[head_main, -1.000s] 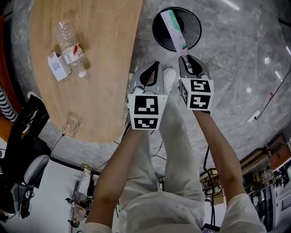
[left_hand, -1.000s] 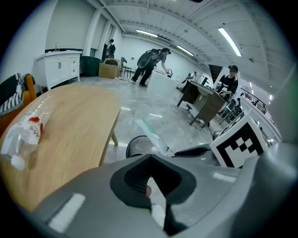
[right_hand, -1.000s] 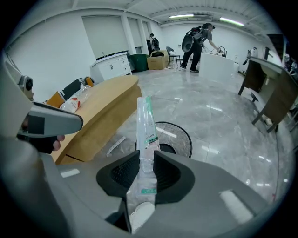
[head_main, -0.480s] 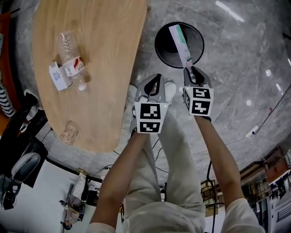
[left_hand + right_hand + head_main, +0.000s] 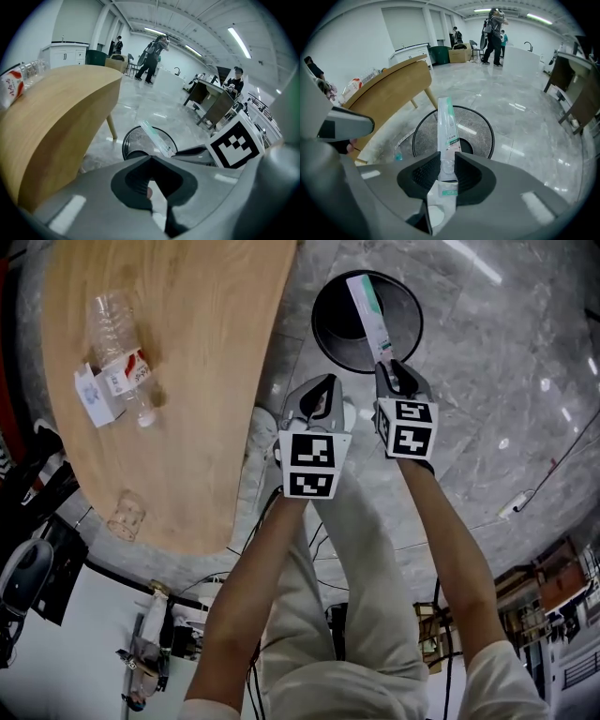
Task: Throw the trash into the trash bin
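Observation:
A long clear wrapper with green print (image 5: 368, 315) sticks out of my right gripper (image 5: 392, 367), which is shut on its lower end. The wrapper's far end hangs over the mouth of the round black mesh trash bin (image 5: 337, 329) on the grey floor. In the right gripper view the wrapper (image 5: 446, 126) rises between the jaws of the right gripper (image 5: 447, 159), with the bin (image 5: 478, 131) right behind it. My left gripper (image 5: 323, 382) is beside the right one, shut and empty. The left gripper view has its jaws (image 5: 150, 158) together, the bin (image 5: 136, 140) and wrapper (image 5: 157, 138) ahead.
A wooden table (image 5: 197, 381) stands left of the bin and carries a clear plastic bottle (image 5: 112, 348), a small white box (image 5: 89, 395) and a plastic cup (image 5: 125, 515). A cable (image 5: 525, 493) lies on the floor at right. People (image 5: 152, 58) and desks (image 5: 213, 101) are far behind.
Both grippers have sunk toward the floor and bin, side by side. The wrapper stays in the right gripper with its end over the bin mouth.

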